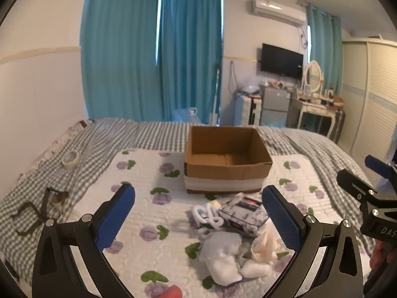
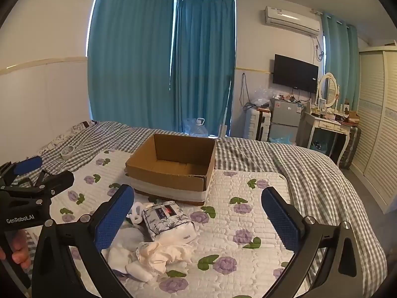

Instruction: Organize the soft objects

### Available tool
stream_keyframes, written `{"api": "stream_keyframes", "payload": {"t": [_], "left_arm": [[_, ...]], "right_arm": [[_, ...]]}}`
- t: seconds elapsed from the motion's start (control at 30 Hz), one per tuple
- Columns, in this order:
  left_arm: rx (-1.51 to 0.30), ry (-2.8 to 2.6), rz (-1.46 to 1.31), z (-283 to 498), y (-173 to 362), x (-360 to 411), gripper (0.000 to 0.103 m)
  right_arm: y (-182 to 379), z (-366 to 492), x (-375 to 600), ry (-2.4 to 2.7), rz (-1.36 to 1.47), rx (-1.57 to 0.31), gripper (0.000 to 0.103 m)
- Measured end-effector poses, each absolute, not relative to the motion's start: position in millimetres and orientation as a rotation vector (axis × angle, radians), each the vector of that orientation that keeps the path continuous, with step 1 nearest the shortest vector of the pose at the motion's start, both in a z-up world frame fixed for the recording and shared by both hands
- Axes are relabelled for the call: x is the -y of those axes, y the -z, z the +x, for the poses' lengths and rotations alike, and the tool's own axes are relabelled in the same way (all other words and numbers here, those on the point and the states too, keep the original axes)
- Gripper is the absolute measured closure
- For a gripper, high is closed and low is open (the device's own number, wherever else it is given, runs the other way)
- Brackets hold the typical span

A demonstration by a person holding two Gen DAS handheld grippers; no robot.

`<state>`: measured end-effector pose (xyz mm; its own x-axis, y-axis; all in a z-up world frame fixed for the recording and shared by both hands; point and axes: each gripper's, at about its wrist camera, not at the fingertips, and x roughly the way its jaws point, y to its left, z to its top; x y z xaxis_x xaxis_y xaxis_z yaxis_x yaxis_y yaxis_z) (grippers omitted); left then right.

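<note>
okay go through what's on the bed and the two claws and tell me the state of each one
Cardboard box: open, empty, upright.
Tissue pack: lying flat, untouched.
White cloths: crumpled in a pile.
Cream cloth: crumpled beside the pack.
Tape roll: lying flat.
Left claw: open, holding nothing.
Right claw: open, holding nothing.

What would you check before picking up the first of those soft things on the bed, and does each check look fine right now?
1. Left gripper jaws open and holding nothing: ok.
2. Right gripper jaws open and holding nothing: ok.
3. Cardboard box top open, nothing visible inside: ok.
4. Soft pile within view: white cloth, cream cloth and tissue pack lie together in front of the box: ok.
5. Items separate enough to lift one alone: cannot tell, the cloths overlap.
6. Quilted pad between pile and box free of obstacles: ok.
</note>
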<state>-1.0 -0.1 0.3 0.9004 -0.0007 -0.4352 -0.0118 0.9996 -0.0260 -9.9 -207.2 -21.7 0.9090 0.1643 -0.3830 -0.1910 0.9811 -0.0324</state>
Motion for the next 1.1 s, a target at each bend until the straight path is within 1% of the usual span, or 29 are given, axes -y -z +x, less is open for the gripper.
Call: {"api": "stream_keyframes", "payload": {"t": [0.13, 0.17, 0.43, 1.1], "left_arm": [[-0.422, 0.002, -0.062, -7.6, -0.7, -8.2, 0.000], [-0.449, -0.002, -0.053, -2.5, -0.5, -8.1, 0.000], [-0.446, -0.011, -0.038, -2.7, -0.8, -4.1, 0.000], [-0.455, -0.013, -0.034, -5.6, 2.8, -7.2, 0.000]], "right_arm": [[21.4, -9.4, 206.7, -0.180, -0.086, -0.399, 0.000], [21.2, -9.4, 206.6, -0.180, -0.087, -0.399, 0.000], [27.7, -6.4, 209.7, -0.190, -0.071, -0.403, 0.000], [22.3, -9.6, 209.0, -0.190, -0.055, -0.411, 0.000]]}}
